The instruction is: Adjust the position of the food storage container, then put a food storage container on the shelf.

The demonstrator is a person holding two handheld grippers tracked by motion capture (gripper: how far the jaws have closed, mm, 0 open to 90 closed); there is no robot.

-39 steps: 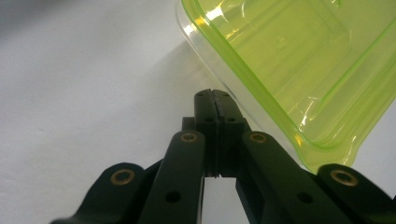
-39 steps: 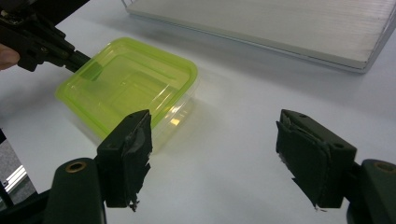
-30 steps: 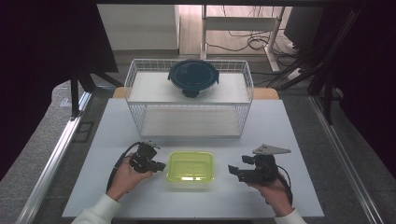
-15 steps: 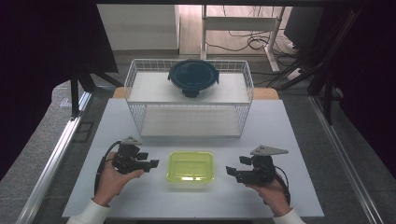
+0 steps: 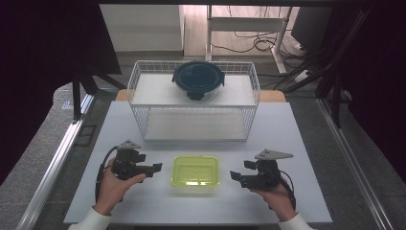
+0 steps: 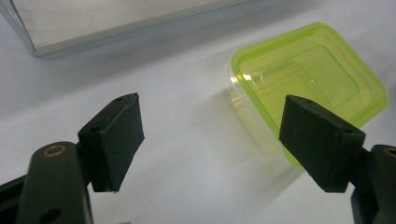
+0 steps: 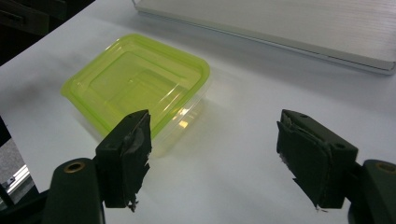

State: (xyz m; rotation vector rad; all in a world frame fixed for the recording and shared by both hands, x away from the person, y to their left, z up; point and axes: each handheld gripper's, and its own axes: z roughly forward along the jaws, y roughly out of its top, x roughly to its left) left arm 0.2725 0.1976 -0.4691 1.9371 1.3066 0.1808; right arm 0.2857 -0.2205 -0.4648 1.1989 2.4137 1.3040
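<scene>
The green-lidded container (image 5: pixel 195 171) sits low in the high view's centre on the white table (image 5: pixel 297 143). The left gripper (image 5: pixel 154 168), whose jaws have just been opening (nothing between them), flanks it; the right gripper (image 5: pixel 236 175) stands wide, empty.

The white worktop (image 5: pixel 297 129) holds a yellow-green box (image 5: pixel 195 171) near the middle of its front edge. A white wire basket (image 5: pixel 194 122) stands at its back edge, in the middle.
</scene>
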